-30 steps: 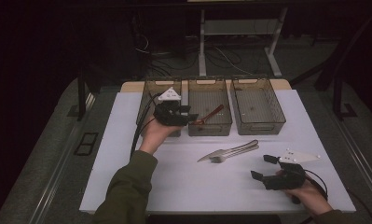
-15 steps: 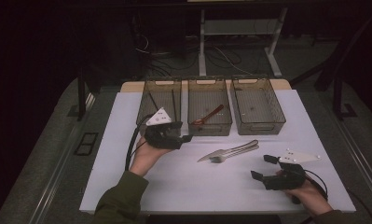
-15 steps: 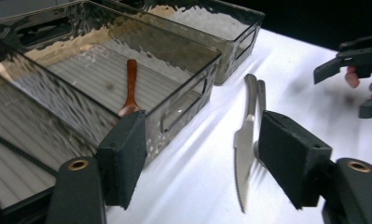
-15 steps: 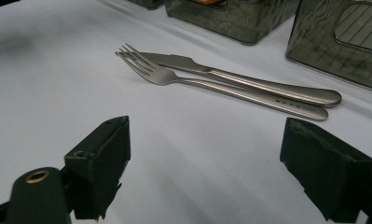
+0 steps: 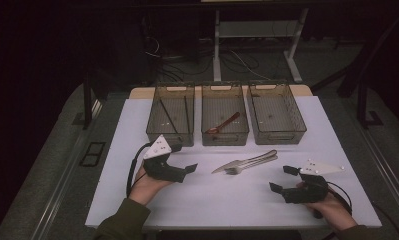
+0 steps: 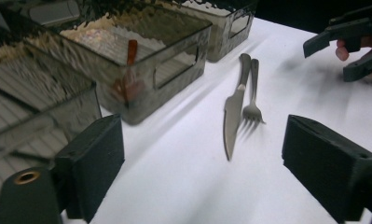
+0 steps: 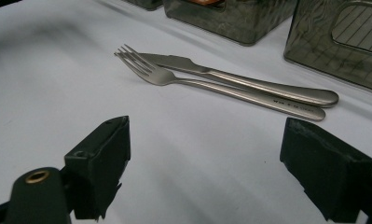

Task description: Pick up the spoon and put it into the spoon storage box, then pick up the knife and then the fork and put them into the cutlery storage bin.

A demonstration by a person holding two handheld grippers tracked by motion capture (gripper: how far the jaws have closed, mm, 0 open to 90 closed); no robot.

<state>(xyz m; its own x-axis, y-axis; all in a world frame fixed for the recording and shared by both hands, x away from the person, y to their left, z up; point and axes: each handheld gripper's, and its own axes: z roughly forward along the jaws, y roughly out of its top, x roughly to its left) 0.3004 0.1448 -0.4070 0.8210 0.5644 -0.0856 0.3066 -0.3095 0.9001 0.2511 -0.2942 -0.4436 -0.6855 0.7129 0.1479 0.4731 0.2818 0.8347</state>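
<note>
A: Your left gripper (image 5: pixel 186 170) sits on the white table top (image 5: pixel 137 130), well short of the cutlery. Jaws spread, nothing between them. They've just been opening.

B: Aimed where?

A: At the steel table knife (image 6: pixel 232 112) and steel fork (image 6: pixel 252 100), lying side by side and touching, mid-table in front of the three smoky clear plastic bins (image 5: pixel 277 107). You're lined up along their length, probably to take one next.

B: Right one?

A: Your right gripper (image 5: pixel 283 180) rests low at the near right, jaws wide, empty. Looks parked so it stays clear.

B: The bins?

A: Left bin (image 5: pixel 170 114) holds dark chopsticks (image 5: pixel 168 116), middle a brown wooden spoon (image 5: pixel 224 124), right looks empty. Sorting by type, I'd guess.

B: Versus a second ago?

A: Your left hand was up at the left bin then; now it's nearer you and lower. Right hand unchanged. Knife and fork unmoved.
</note>
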